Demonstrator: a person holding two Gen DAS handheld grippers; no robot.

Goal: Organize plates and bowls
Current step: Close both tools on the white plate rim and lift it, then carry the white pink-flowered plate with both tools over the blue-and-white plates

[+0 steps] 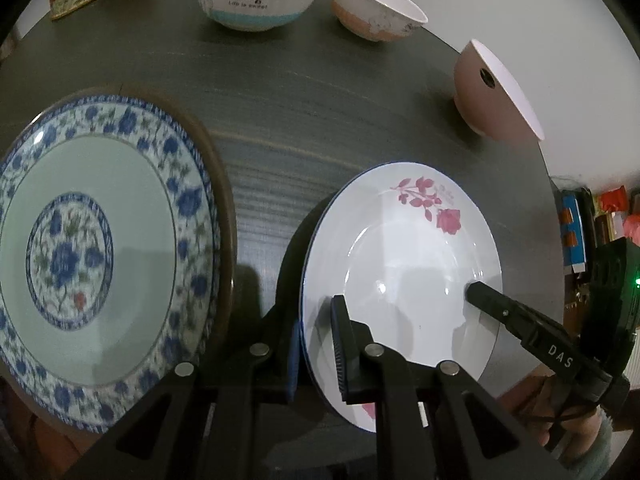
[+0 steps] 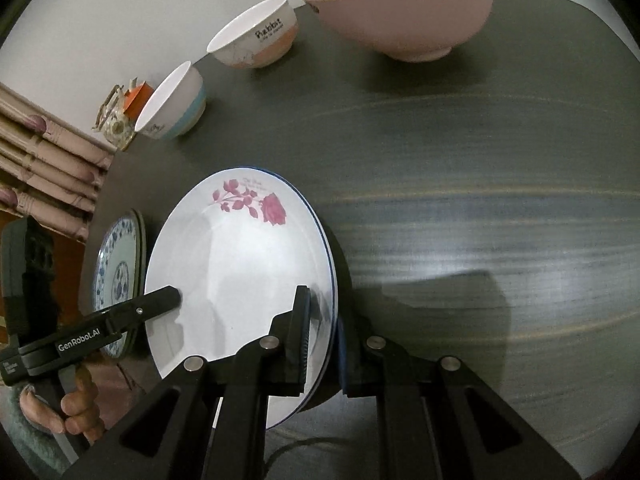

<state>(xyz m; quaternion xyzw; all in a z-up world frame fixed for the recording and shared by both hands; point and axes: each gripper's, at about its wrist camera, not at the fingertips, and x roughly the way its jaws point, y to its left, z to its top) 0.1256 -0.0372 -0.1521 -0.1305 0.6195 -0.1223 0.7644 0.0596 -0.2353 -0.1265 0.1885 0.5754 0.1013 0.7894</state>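
Left claw [image 1: 316, 350] and right claw [image 2: 324, 344] both pinch opposite rims of the rose plate [image 1: 404, 280], lifted off the worktop [image 1: 320, 120]; next, stack it onto the blue floral plate [image 1: 100, 256]

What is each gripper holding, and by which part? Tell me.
Both hold the rose plate by its rim: left gripper on the plate's left edge, right gripper on the opposite edge, one finger over and one under.

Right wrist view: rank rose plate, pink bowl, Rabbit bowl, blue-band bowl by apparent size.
1. rose plate, nearest, so inflated
2. pink bowl
3. Rabbit bowl and blue-band bowl: look alike, not ranked
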